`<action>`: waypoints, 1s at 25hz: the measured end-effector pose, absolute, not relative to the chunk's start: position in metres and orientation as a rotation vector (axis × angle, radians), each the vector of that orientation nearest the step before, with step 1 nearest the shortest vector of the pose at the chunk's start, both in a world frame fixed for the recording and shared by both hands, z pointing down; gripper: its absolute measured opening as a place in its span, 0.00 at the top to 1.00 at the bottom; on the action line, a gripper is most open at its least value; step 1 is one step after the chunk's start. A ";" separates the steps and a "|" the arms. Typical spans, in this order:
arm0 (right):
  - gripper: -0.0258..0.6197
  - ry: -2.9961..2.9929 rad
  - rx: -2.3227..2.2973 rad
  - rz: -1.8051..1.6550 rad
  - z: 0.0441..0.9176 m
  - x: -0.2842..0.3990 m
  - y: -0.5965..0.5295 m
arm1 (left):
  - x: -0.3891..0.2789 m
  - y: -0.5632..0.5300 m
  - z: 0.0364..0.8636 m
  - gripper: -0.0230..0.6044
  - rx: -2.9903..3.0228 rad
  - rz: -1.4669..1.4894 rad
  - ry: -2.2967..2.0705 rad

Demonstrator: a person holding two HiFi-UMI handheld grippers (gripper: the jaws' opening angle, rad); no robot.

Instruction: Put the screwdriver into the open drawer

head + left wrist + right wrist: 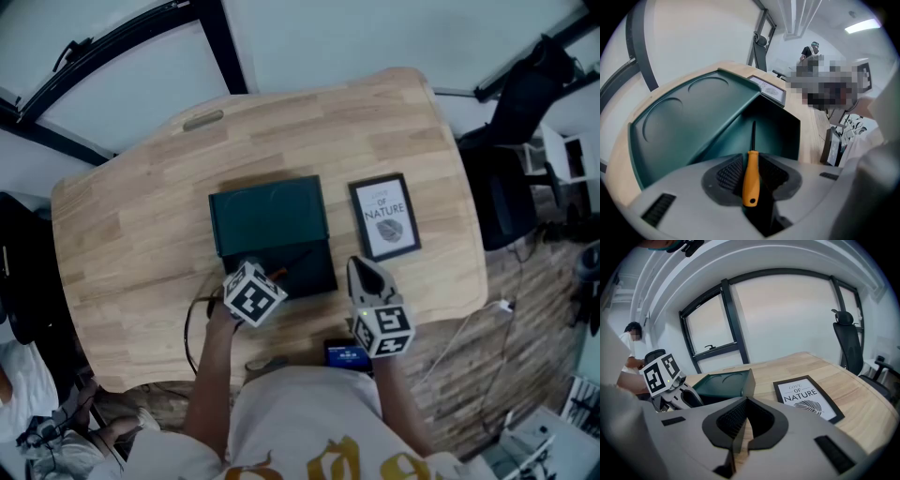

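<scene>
A: Nearest the lens, what does the left tool (269, 279) carry?

B: Its jaws are clamped on the orange handle of the screwdriver (751, 174). The black shaft points ahead over the open drawer (774, 133).

A: And the right tool (742, 426)?

B: Jaws pressed together with nothing between them. It is held above the near edge of the worktop (141, 234), just right of the drawer.

A: What lies beyond?

B: The drawer is pulled out of a dark green box (270, 214) at mid-worktop. A framed print (384, 217) reading "Love of Nature" lies flat just beside the box, on its right. A black chair (514, 131) stands off the far right corner
</scene>
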State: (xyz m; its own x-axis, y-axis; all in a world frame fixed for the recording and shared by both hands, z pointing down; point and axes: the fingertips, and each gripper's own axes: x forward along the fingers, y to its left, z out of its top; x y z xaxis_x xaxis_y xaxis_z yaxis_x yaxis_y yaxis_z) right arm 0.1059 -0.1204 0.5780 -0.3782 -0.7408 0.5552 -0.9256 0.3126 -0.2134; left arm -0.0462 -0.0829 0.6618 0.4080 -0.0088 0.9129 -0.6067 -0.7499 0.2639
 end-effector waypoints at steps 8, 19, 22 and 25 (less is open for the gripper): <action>0.96 -2.243 1.495 0.709 0.574 0.105 -0.116 | -0.044 -0.088 0.652 0.82 2.150 1.336 -0.577; 0.96 -2.266 1.470 0.674 0.564 0.099 -0.107 | -0.045 -0.102 0.624 0.91 2.229 1.205 -0.746; 0.96 -2.282 1.466 0.667 0.560 0.097 -0.106 | -0.046 -0.106 0.618 0.96 2.250 1.192 -0.794; 0.96 -2.299 1.464 0.657 0.552 0.097 -0.107 | -0.046 -0.107 0.612 0.96 2.269 1.169 -0.825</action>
State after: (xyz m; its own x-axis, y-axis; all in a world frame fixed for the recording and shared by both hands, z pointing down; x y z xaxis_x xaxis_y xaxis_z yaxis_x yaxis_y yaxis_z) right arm 0.0975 -0.1070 0.5515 -0.4135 -0.7544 0.5097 -0.9098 0.3635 -0.2002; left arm -0.0459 -0.1066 0.6119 0.4604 -0.3004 0.8353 -0.6864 -0.7172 0.1204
